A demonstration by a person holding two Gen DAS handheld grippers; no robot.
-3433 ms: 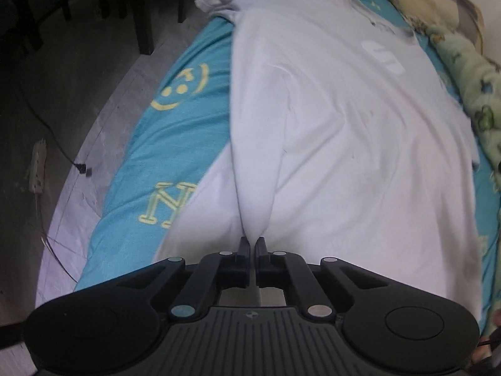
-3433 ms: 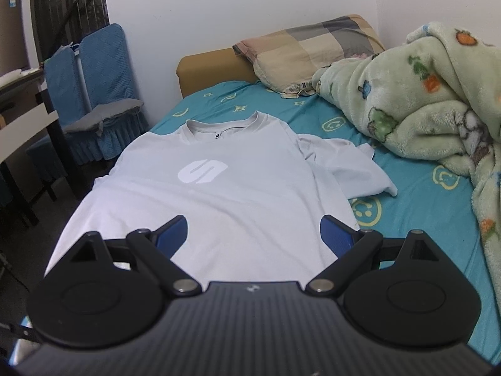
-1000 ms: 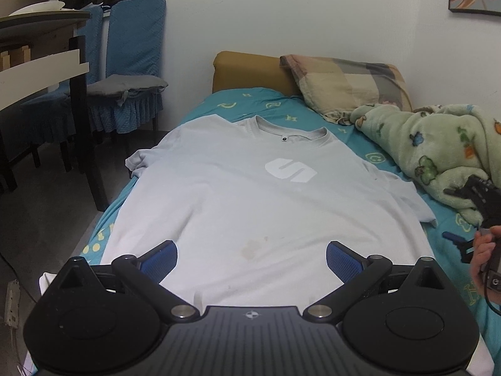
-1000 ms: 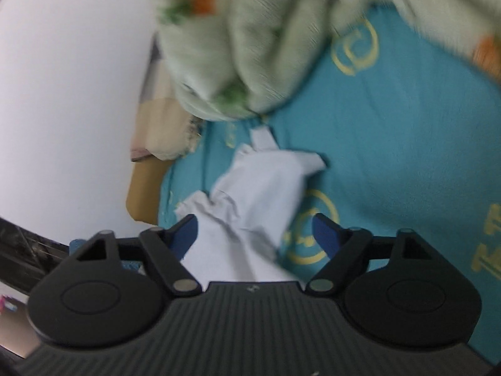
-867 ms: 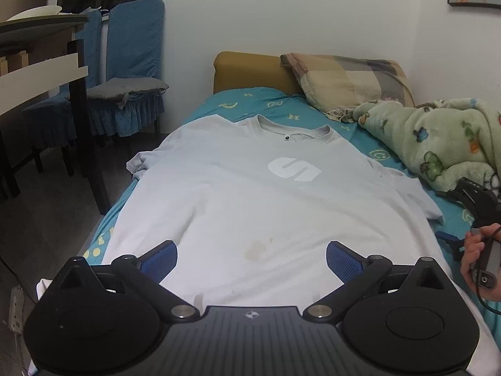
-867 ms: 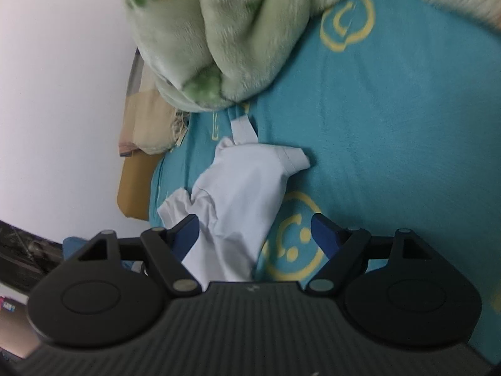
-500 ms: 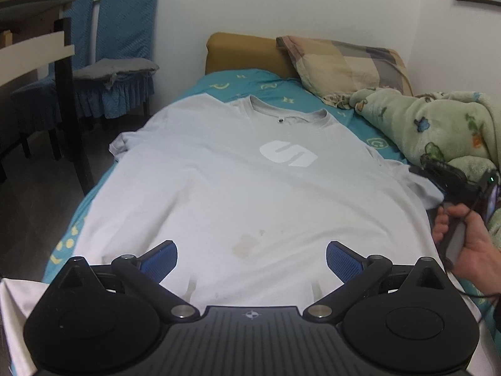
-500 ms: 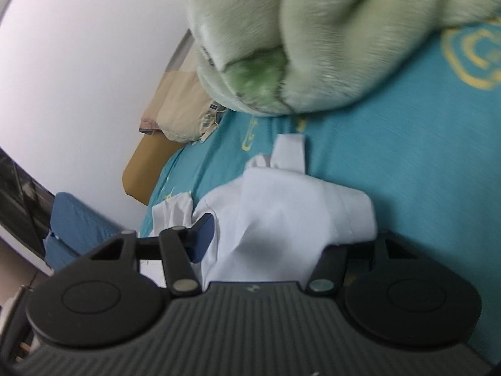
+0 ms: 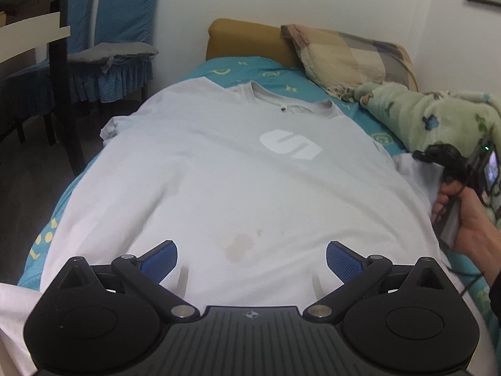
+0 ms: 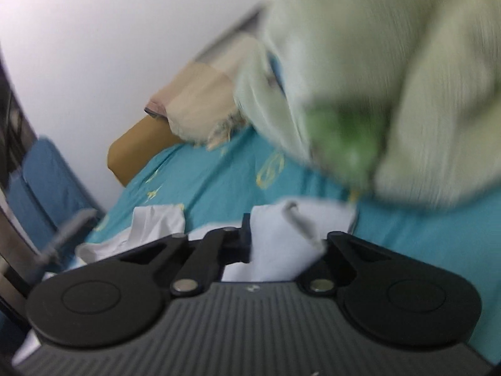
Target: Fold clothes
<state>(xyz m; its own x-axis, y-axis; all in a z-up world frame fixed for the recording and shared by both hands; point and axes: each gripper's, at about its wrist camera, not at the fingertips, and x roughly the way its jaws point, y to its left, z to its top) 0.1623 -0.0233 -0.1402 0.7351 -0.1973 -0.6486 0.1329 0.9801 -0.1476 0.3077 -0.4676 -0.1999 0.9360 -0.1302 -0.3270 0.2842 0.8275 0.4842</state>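
Note:
A white T-shirt (image 9: 238,181) with a white logo lies flat, front up, on the bed with the teal sheet (image 9: 250,69). My left gripper (image 9: 252,258) is open and empty above the shirt's lower hem. My right gripper (image 10: 281,238) shows in the left wrist view (image 9: 438,159) at the shirt's right sleeve. In the blurred right wrist view its jaws have closed in around the white sleeve (image 10: 281,235), and the cloth hides the right finger.
A green fleece blanket (image 9: 432,119) lies on the right side of the bed, close to the right gripper. A checked pillow (image 9: 344,56) leans on the brown headboard. Blue chairs (image 9: 119,31) and a table stand left of the bed.
My right gripper has dropped onto the right sleeve and its jaws have closed in on the cloth. My left gripper released the hem earlier and now hovers open, edging slightly forward.

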